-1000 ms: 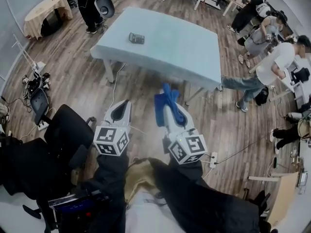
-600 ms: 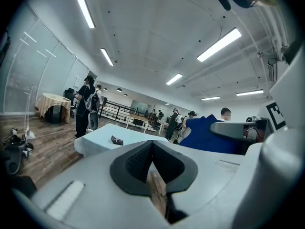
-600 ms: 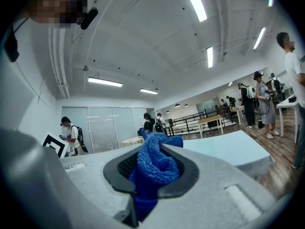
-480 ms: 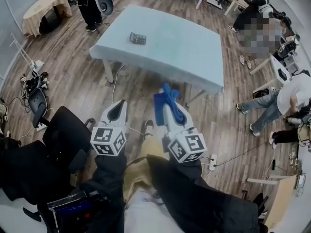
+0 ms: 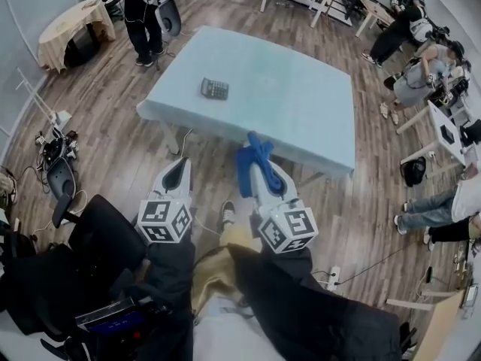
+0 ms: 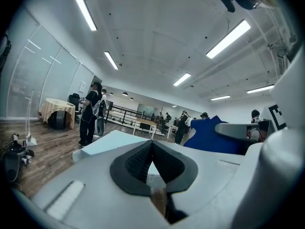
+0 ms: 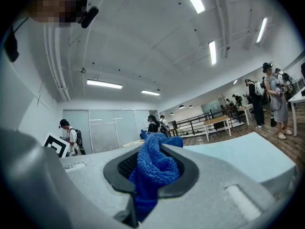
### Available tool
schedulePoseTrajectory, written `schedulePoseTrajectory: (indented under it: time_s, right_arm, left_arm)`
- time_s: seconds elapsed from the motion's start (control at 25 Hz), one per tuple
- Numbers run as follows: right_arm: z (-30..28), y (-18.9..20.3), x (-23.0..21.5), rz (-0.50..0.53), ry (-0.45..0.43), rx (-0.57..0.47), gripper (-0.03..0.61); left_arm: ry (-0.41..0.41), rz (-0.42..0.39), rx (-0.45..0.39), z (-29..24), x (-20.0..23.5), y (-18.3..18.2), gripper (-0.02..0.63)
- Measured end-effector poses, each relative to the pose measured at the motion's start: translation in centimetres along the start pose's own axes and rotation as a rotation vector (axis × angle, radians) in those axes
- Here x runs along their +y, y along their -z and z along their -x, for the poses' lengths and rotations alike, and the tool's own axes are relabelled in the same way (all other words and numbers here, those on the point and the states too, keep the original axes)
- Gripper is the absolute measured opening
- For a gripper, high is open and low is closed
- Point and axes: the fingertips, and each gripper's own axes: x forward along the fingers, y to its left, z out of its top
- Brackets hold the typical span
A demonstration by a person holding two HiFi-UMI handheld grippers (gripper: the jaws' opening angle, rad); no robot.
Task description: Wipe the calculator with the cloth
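The right gripper (image 5: 259, 173) clamps the fuzzy blue cloth (image 5: 252, 155), the left gripper (image 5: 180, 173) is closed empty, and the small dark calculator (image 5: 214, 89), far off on the pale blue table (image 5: 301, 81), may skid unpinned under wiping.

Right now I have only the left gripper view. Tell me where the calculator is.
Observer: The head view shows the calculator lying on the pale blue table, close to its left edge.
Operator: Report what the right gripper has.
Observer: In its own view, the right gripper has its jaws shut on the blue cloth.
Operator: Give me the grippers' position against the table.
Observer: In the head view, the left gripper is short of the table's near edge, over the wooden floor. The cloth's tip just reaches that edge. Both are well apart from the calculator.
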Motion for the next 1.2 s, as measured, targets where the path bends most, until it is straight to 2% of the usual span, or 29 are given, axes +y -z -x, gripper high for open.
schedulePoseTrajectory:
  time_s: [0.32, 0.6, 0.88, 1.2]
  right_arm:
    - [-10.2, -2.3, -8.2, -0.005, -0.009, 0.019, 0.055]
    - [-17.5, -2.4, -13.0, -0.048, -0.033, 0.084, 0.055]
    - [-22.1, -2.0, -16.1, -0.087, -0.047, 0.121, 0.055]
    - [-25.0, 0.8, -15.7, -0.119, -0.066, 0.184, 0.055]
  left_arm:
    - [-0.005, 0.010, 0.010, -12.7, 1.5, -2.1, 0.000]
    - [-0.053, 0.038, 0.075, -20.2, 3.7, -2.4, 0.001]
    - [-0.074, 0.039, 0.132, -25.4, 4.8, -2.1, 0.002]
    - [-0.085, 0.037, 0.189, -27.2, 6.5, -0.7, 0.001]
